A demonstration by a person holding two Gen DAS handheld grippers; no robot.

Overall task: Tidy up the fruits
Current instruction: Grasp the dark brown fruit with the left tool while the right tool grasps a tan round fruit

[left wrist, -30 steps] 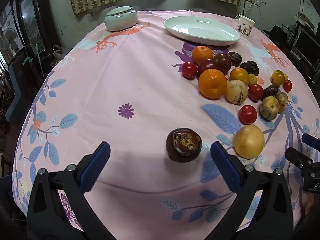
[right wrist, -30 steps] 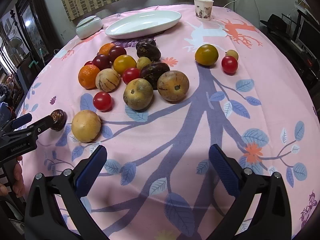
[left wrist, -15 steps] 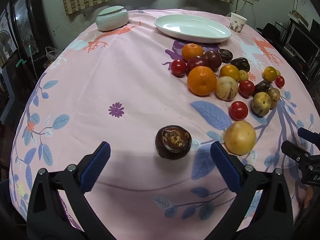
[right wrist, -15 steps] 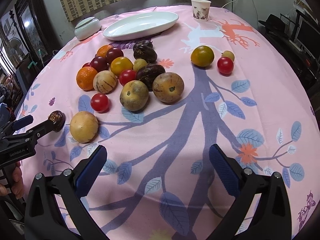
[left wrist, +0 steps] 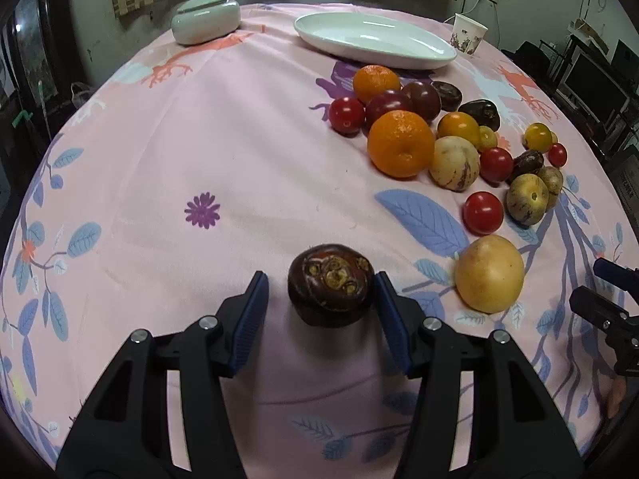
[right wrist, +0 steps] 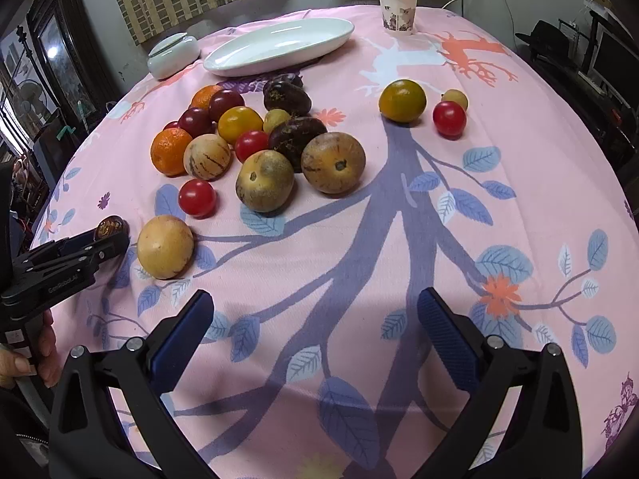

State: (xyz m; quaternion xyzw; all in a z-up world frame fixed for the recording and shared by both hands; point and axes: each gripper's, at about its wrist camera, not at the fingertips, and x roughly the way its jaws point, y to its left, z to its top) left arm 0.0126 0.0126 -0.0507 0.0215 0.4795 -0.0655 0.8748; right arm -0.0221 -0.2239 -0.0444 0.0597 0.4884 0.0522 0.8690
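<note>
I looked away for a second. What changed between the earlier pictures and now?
The left claw has just been closing around the dark round fruit: its right pad looks to touch it, while a gap remains at the left pad, so no firm grip shows yet. The right claw stays open over bare cloth, and the other fruit and the white plate lie as before.

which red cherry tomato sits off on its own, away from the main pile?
The red tomato on the right of the right wrist view, beside the yellow-green tomato and a small pale one. The other red tomatoes sit in or by the main cluster.
</note>
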